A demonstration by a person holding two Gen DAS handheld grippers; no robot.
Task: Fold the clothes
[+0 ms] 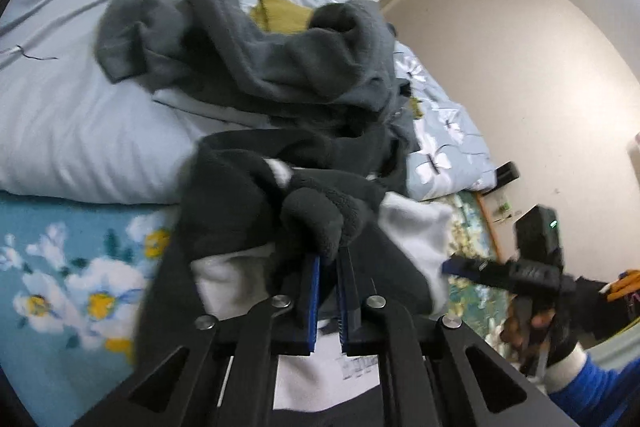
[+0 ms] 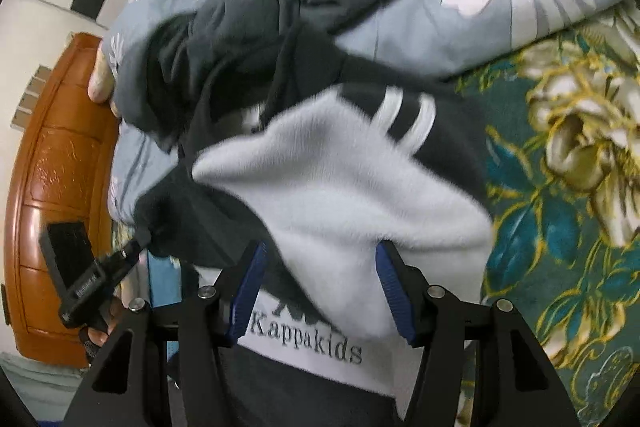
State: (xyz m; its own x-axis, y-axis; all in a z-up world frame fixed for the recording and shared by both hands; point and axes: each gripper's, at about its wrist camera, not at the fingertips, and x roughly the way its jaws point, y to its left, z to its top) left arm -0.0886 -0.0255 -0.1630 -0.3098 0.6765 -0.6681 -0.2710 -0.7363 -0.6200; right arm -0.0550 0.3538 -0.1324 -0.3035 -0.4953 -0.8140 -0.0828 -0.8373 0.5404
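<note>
The folding is only just starting. The left gripper (image 1: pixel 331 259) is pinching the dark and white top (image 2: pixel 340 187) lying on the bed (image 1: pixel 80 131). The right gripper (image 2: pixel 320 291) is hanging loose over it. The gray clothes (image 1: pixel 248 55) are waiting in a messy heap.

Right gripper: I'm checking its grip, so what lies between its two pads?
In the right wrist view, the pale fleece lining of the dark garment lies between the right gripper's open pads.

Bed (image 1: pixel 60 131) under heaped clothes (image 1: pixel 256 59)
</note>
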